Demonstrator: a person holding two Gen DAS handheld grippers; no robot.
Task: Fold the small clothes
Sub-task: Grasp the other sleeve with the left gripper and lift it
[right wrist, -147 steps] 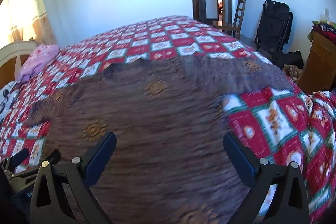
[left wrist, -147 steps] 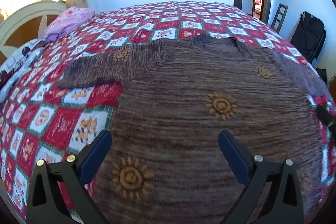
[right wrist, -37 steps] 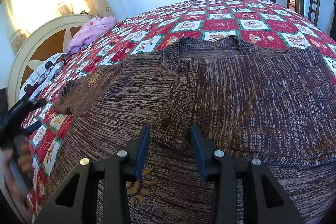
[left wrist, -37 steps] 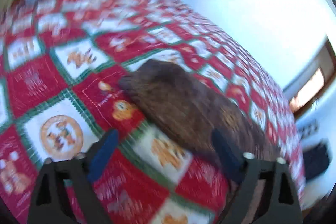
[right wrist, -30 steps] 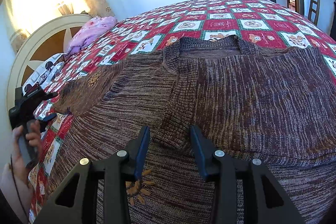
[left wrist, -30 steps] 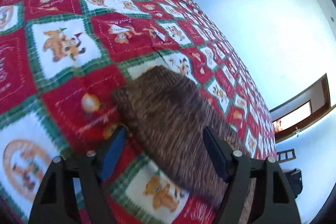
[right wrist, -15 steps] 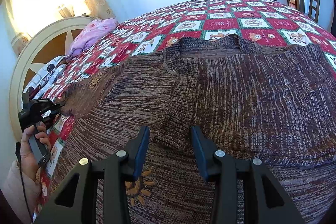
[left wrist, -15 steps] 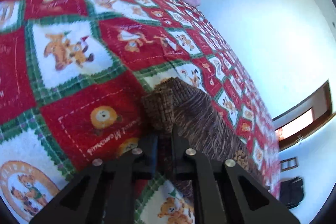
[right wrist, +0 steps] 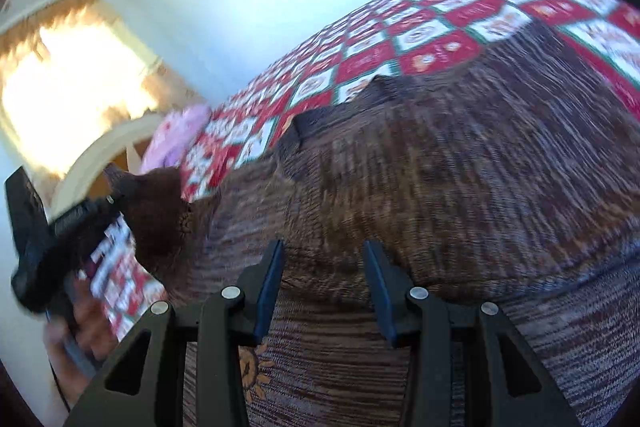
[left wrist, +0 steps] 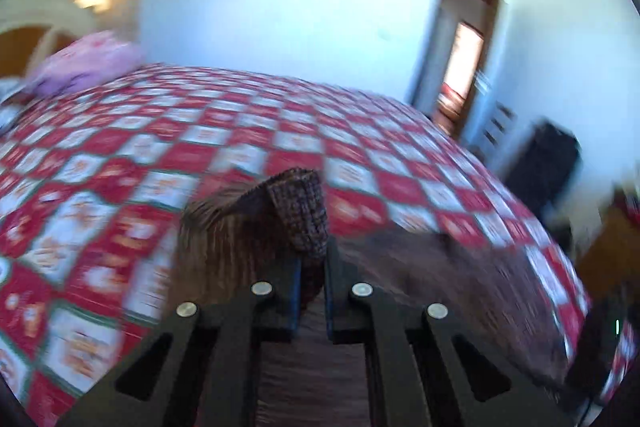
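**Sweater: first sleeve fold barely begun**

Brown knit w/ small orange sun motifs, spread flat on red-and-white checked bedspread. Body mostly unfolded, neckline twd far side of bed, hem side nearest cameras.

Left gripper: clenched on sleeve cuff, ribbed end poking up past the closed pads, sleeve raised off the bedspread and draping back twd the body. In right wrist view, same gripper seen at far left, held in person's hand, sleeve fabric bunched at its tip. Heavy motion blur in both views, so exact height and heading of the sleeve hard to judge.

Right gripper: released, pads apart w/ nothing between, low over the chest area near left shoulder seam. Touching the knit or just above it: cannot tell. Prob. placed to pin the body or mark the fold line.

Done so far, as judged: garment laid out, one cuff grasped and lifted. No finished fold visible anywhere.

Left to do, as judged: lay this sleeve across the chest, same for other sleeve (not clearly in view), then fold body in halves or thirds. Early stage, approx. first fifth.

Elsewhere: pink bundle near headboard, well apart from the work; doorway at far wall.
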